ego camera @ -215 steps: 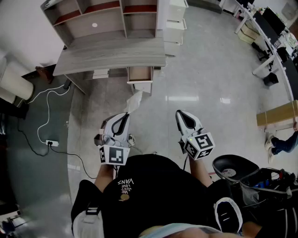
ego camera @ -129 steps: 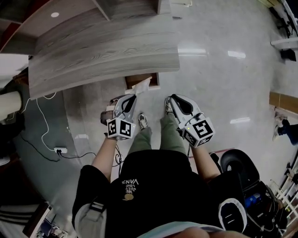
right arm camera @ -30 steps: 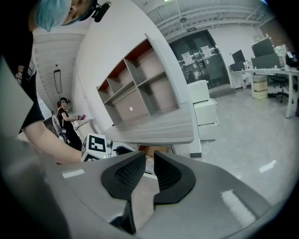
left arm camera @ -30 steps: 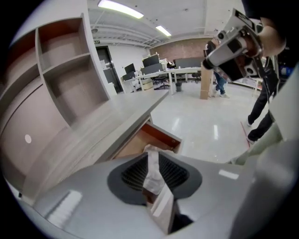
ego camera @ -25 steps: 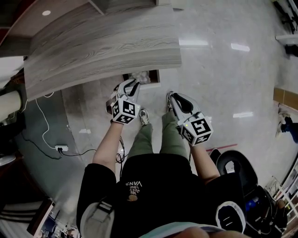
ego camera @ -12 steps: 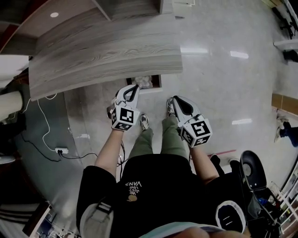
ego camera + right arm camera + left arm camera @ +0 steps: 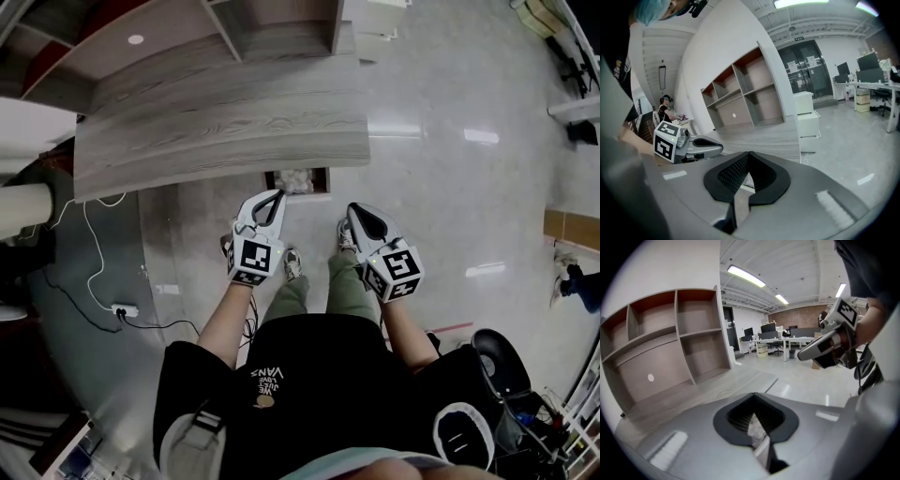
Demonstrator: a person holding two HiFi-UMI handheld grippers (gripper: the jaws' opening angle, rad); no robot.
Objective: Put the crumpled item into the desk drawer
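Crumpled item (image 7: 298, 178) lies inside the open drawer (image 7: 324, 184) under the desk's (image 7: 225, 131) front edge. Left gripper (image 7: 278, 195) and right gripper (image 7: 353, 209) hang just short of it, each with jaws pressed together on nothing. Likely risk: the wad looks to sit high, so shutting the drawer could snag it against the desk's underside.

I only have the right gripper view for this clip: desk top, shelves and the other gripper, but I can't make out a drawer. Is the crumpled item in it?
Observer: Yes. The head view shows the crumpled white item lying inside the open drawer under the front edge of the desk.
Reviewer: Is the left gripper holding it?
Observer: No. The left gripper is apart from the item, with its jaws together and nothing gripped.
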